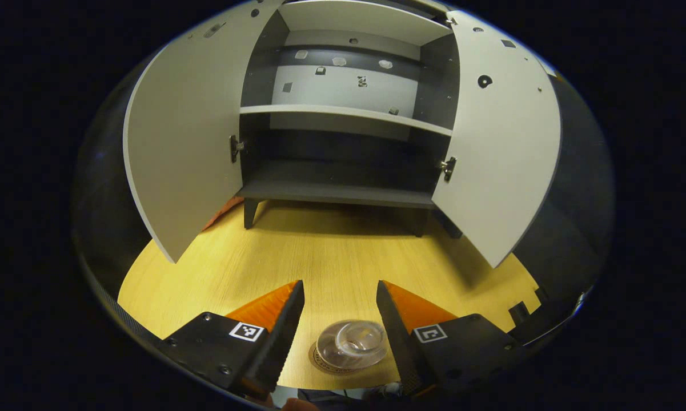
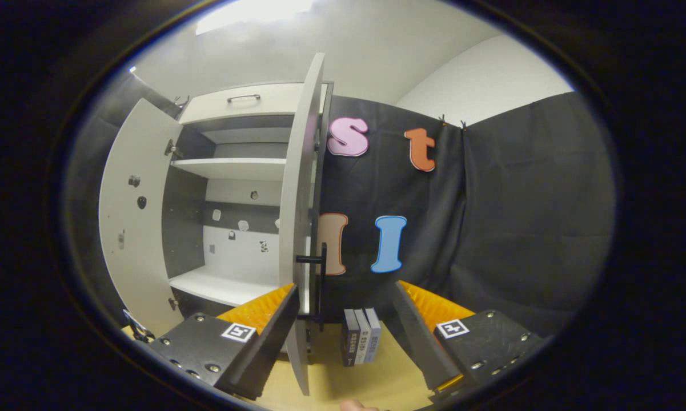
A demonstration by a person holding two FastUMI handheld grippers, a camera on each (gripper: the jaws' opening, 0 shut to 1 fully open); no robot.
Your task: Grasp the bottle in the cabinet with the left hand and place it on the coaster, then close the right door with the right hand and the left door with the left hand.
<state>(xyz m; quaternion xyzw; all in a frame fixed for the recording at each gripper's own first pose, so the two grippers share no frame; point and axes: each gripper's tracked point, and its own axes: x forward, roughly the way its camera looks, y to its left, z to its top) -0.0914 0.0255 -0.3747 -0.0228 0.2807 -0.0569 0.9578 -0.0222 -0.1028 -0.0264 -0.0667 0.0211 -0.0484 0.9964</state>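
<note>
Bottle, clear plastic [image 1: 351,344], stands on the round brown coaster [image 1: 320,359] at the bottom of the left gripper view, between the wide-apart fingers of the left gripper [image 1: 340,325]. Pulling away crooked could tip it. The right gripper [image 2: 345,325], fingers apart too, is near the grey right door [image 2: 298,228]; its edge might catch a finger.

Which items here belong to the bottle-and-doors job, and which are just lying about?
Job:
clear plastic bottle, standing on the round brown coaster
grey left cabinet door, open
grey right cabinet door, open
left tongs, right tongs, both open

Lying about:
three upright dark and grey books
</note>
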